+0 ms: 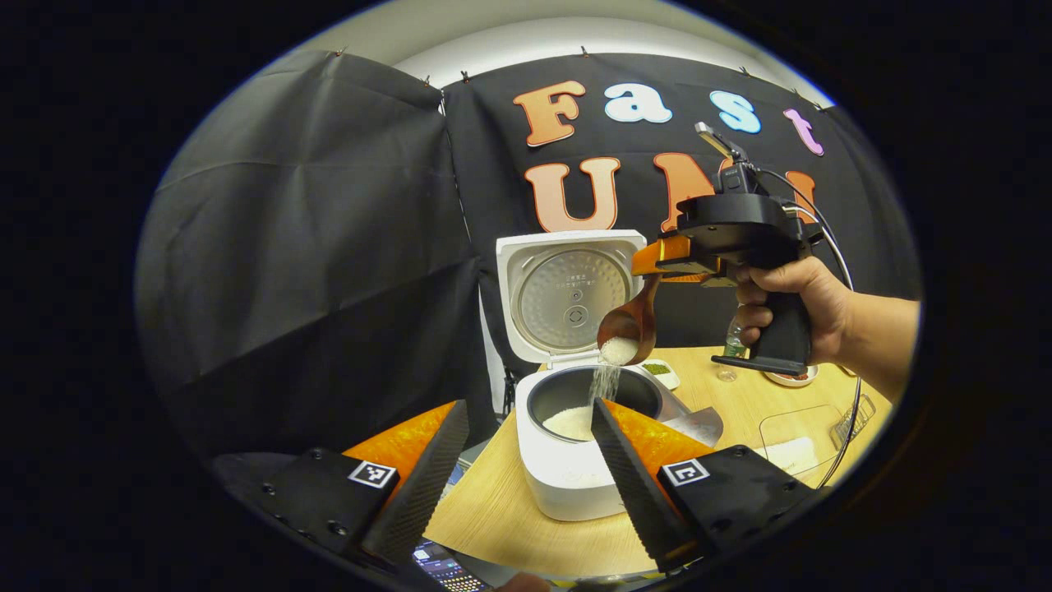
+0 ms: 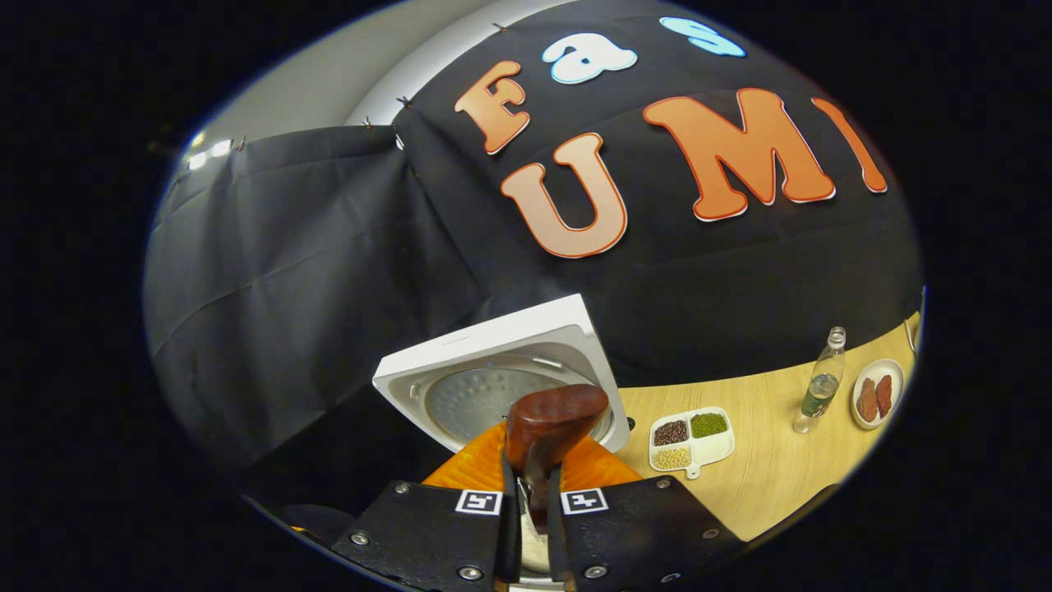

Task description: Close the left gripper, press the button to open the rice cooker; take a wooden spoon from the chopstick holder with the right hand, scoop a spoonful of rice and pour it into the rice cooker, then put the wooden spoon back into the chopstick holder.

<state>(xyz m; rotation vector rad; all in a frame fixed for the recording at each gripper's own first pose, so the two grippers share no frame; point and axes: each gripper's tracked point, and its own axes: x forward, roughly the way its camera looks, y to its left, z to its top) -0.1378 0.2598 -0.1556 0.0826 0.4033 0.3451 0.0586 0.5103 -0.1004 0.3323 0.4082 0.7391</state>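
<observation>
Left gripper view gives us the wooden spoon (image 1: pixel 629 329) tipped above the open rice cooker (image 1: pixel 575 444), rice streaming from its bowl into the inner pot, its handle clamped in the right gripper (image 1: pixel 657 265), which a hand (image 1: pixel 793 300) holds. Our left gripper (image 1: pixel 526 485) hangs in front with its fingers spread apart, gripping nothing. We judge the risk to be spillage: if the spoon drifts toward the pot's rim, grains could scatter onto the table (image 1: pixel 509 518).
</observation>
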